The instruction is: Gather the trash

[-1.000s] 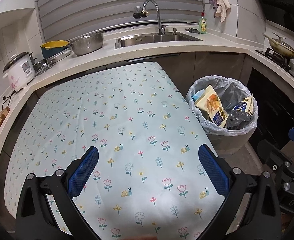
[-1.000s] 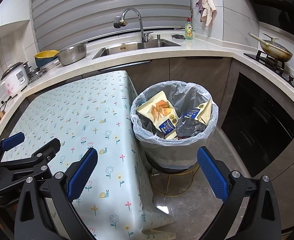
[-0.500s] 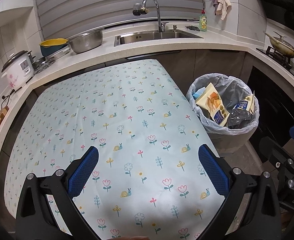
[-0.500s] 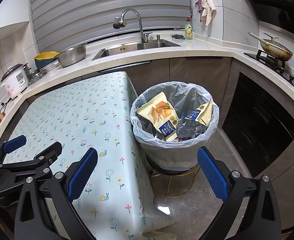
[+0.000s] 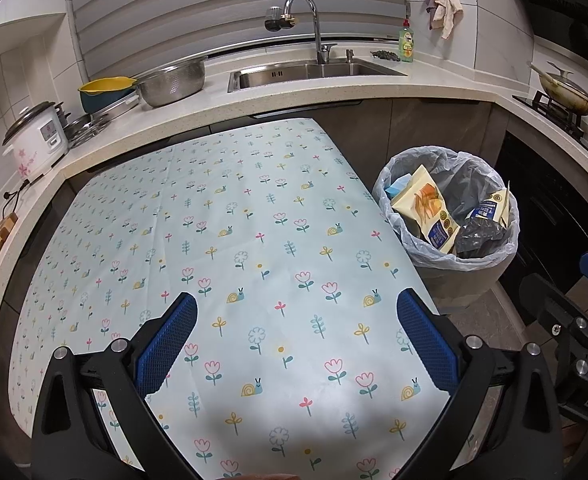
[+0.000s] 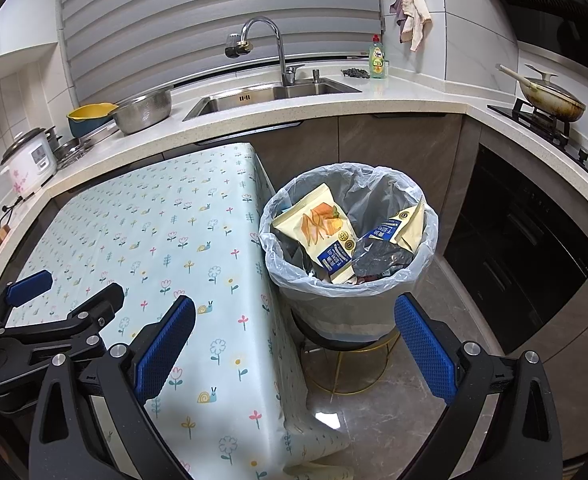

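Tabletop point(image 5: 230, 240) under floral cloth bare, open across whole width. Left gripper point(image 5: 296, 340) over near table edge, jaws spread, nothing between. Right gripper point(image 6: 294, 344) over table's right edge and floor, jaws spread, empty. Trash bin point(image 6: 426, 280) just beside table's right side, mouth open from above; snack bags point(image 6: 322, 232) and dark wrapper point(image 6: 378, 256) fill it near rim. Floor point(image 6: 394, 412) right of bin free. Counter point(image 5: 254, 104) bounds far side; cabinets point(image 6: 526, 248) bound right.
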